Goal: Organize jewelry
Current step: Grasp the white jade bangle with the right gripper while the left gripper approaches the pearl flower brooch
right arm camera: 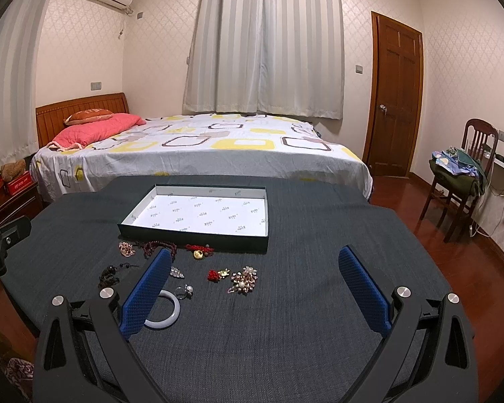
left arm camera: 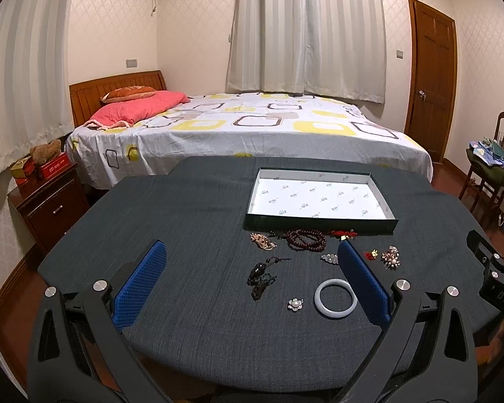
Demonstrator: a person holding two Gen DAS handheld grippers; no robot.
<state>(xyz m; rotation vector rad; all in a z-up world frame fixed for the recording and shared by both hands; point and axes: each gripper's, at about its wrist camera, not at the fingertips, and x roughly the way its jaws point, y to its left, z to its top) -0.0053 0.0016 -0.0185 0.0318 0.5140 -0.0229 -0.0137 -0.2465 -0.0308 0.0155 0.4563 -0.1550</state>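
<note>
An empty shallow box (left arm camera: 322, 223) (right arm camera: 195, 236) with white printed lining sits on the dark grey table. Several jewelry pieces lie in front of it: dark red bead strand (left arm camera: 305, 238) (right arm camera: 151, 248), white bangle (left arm camera: 335, 298) (right arm camera: 169, 309), black cord pendant (left arm camera: 260, 277) (right arm camera: 109, 274), pearl flower piece (left arm camera: 295, 304) (right arm camera: 185, 290), gold-pink brooch (left arm camera: 390, 258) (right arm camera: 244, 279), red charm (left arm camera: 370, 255) (right arm camera: 216, 274), red cord ornament (left arm camera: 344, 234) (right arm camera: 200, 250). My left gripper (left arm camera: 252, 285) and right gripper (right arm camera: 253, 290) both hover open above the table, holding nothing.
A bed (left arm camera: 238, 127) stands behind the table. A nightstand (left arm camera: 50, 198) with boxes is at left, a chair (right arm camera: 463, 174) piled with clothes at right, near a wooden door (right arm camera: 394, 100). The table's right half (right arm camera: 336, 221) carries no jewelry.
</note>
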